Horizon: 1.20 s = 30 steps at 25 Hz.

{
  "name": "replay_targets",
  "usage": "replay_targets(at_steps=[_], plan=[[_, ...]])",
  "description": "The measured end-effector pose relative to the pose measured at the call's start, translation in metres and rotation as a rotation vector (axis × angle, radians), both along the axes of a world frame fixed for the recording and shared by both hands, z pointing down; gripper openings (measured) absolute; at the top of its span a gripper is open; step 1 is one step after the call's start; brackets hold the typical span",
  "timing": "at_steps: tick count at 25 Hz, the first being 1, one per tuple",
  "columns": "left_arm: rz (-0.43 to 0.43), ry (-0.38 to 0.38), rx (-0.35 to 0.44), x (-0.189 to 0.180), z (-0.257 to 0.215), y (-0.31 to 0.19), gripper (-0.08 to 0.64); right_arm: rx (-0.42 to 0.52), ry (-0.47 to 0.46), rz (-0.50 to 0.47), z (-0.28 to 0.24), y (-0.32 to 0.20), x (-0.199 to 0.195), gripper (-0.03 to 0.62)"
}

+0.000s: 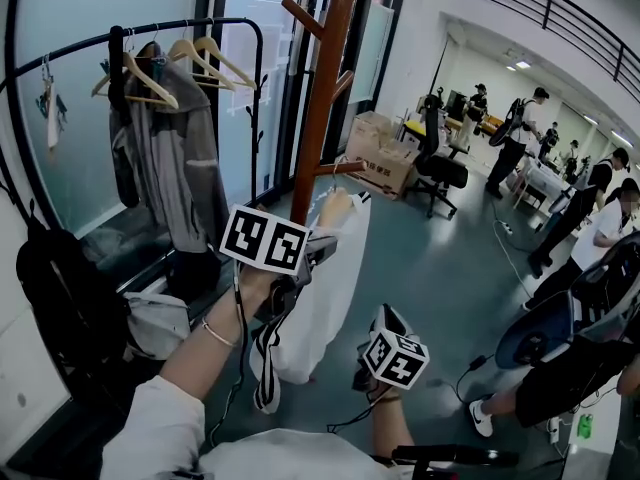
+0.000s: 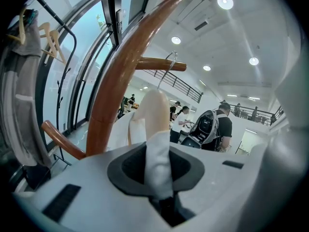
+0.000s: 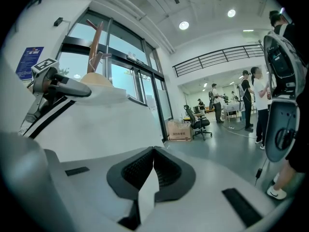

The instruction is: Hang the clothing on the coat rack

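A white garment (image 1: 325, 298) hangs on a cream hanger (image 2: 152, 111) beside the brown wooden coat rack (image 1: 322, 88). The hanger's metal hook (image 2: 168, 67) sits at a short peg (image 2: 161, 64) of the rack; whether it rests on the peg I cannot tell. My left gripper (image 1: 316, 251) is shut on white cloth (image 2: 157, 163) just below the hanger's shoulder. Lower and to the right, my right gripper (image 1: 383, 330) is shut on a fold of the same garment (image 3: 147, 192). The right gripper view shows the garment (image 3: 96, 124) spread out, with the left gripper (image 3: 53, 83) above it.
At the left a black clothes rail (image 1: 150, 30) carries wooden hangers and a grey jacket (image 1: 175, 158). A black bag (image 1: 60, 298) lies below it. Behind the rack are cardboard boxes (image 1: 380, 158) and an office chair (image 1: 440, 168). Several people stand at the right.
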<state>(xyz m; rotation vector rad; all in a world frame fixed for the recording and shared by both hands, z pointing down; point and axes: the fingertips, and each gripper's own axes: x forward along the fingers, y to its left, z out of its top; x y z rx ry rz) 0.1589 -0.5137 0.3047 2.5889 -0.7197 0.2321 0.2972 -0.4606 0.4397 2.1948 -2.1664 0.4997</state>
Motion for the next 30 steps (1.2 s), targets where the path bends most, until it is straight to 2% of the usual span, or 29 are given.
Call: replay_targets(at_steps=[30], plan=[[-0.006,0.005,-0.027,-0.009,0.019,-0.015,0.067,-0.017,0.011,0.006,0.005,-0.007,-0.009,0.023]])
